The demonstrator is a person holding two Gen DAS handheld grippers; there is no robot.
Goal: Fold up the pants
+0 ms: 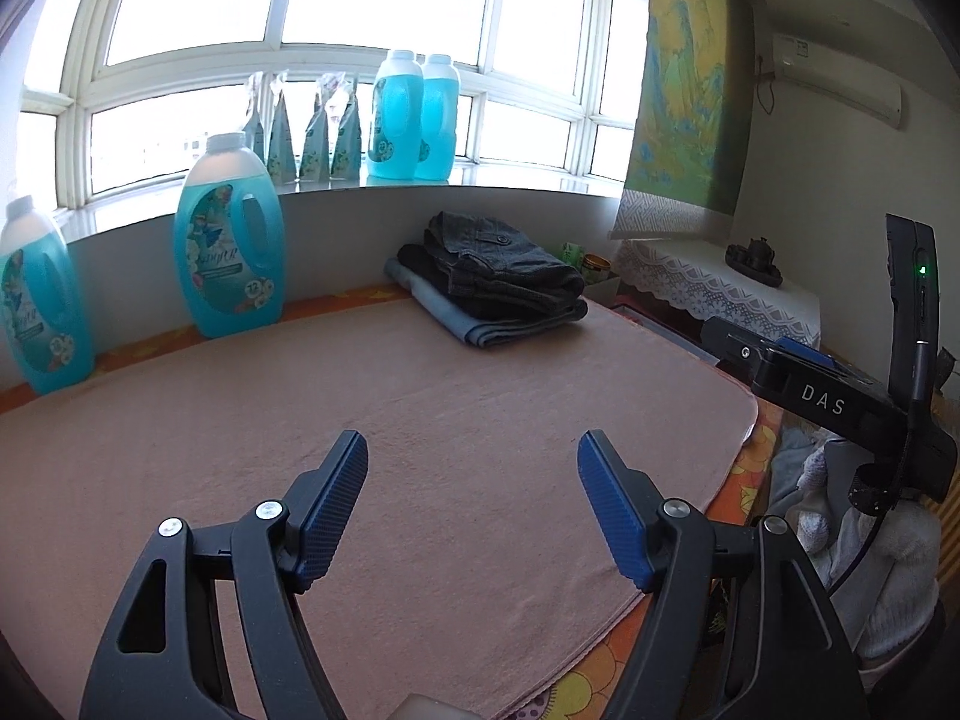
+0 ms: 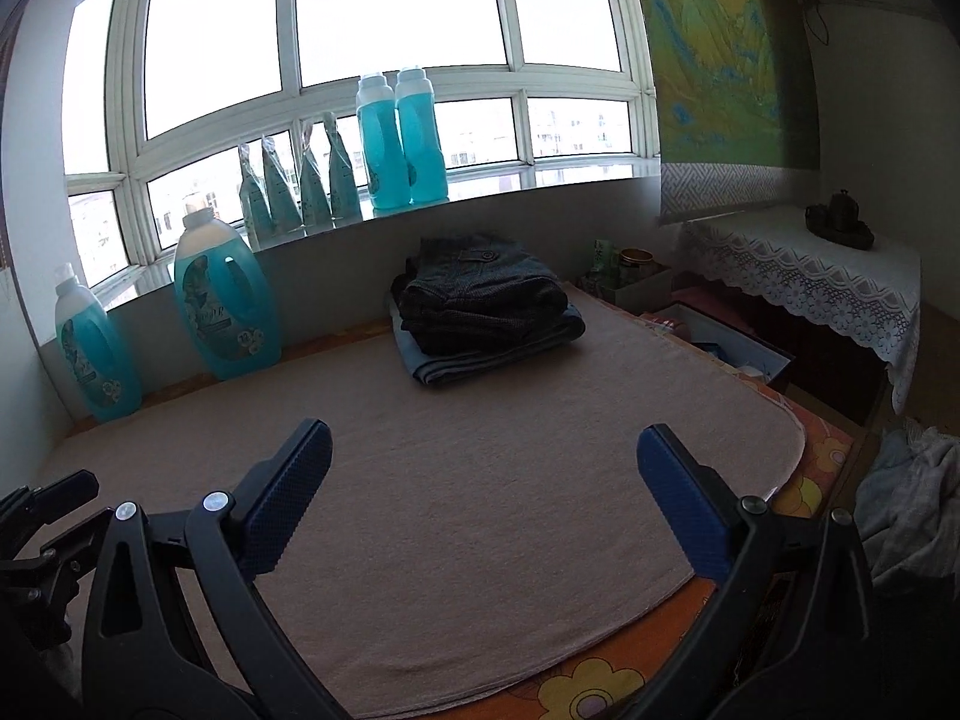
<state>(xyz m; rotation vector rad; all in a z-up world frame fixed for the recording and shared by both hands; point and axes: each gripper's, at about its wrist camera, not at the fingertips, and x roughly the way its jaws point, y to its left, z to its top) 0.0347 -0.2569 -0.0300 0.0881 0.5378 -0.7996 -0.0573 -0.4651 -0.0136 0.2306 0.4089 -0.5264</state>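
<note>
A stack of folded pants (image 1: 489, 276) lies at the far side of the pink towel (image 1: 420, 420): dark denim on top, a light blue pair at the bottom. It also shows in the right wrist view (image 2: 483, 306). My left gripper (image 1: 473, 450) is open and empty, held above the towel's near part. My right gripper (image 2: 485, 441) is open and empty, also above the near part of the towel (image 2: 480, 480). The right gripper's body shows in the left wrist view (image 1: 840, 402) at the right.
Large blue detergent bottles (image 1: 231, 240) stand at the far left of the table, more bottles and pouches on the windowsill (image 1: 408, 114). A lace-covered side table (image 2: 810, 276) stands at the right. A pile of light clothes (image 2: 906, 498) lies low right beside the flowered tablecloth (image 2: 600, 684).
</note>
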